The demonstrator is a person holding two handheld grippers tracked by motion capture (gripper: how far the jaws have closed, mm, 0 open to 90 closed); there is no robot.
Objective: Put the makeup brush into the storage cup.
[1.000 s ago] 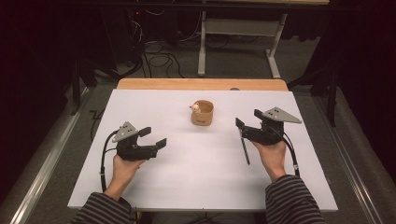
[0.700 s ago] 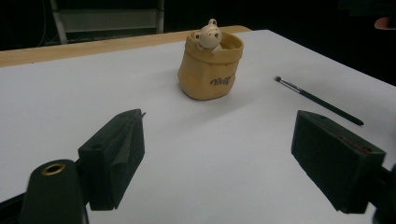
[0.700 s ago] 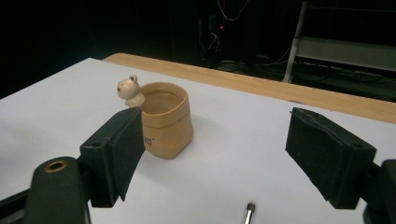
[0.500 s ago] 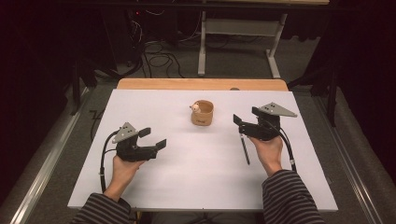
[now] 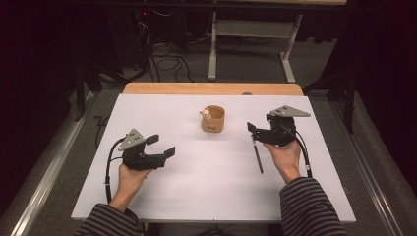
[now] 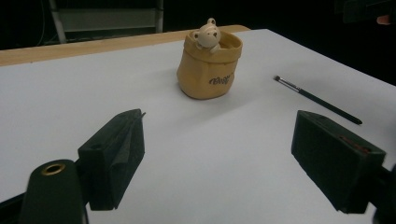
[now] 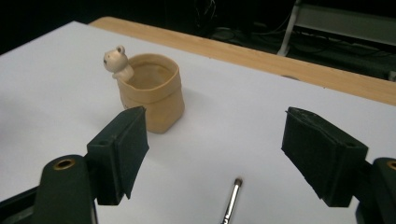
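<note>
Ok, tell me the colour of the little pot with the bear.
Tan yellow pot, with a cream bear; clearest in the left gripper view.

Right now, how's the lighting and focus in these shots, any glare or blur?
High view: white table evenly lit, surroundings dark, no glare. Left gripper view: pot and brush fairly sharp, near jaws soft. Right gripper view: pot casts a faint shadow, jaws blurred.

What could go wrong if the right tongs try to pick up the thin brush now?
The brush is slim and lies flat on the white table, so the open right tongs may close above it or push it aside. The light-looking bear cup stands just ahead, and a forward reach might knock it over.
</note>
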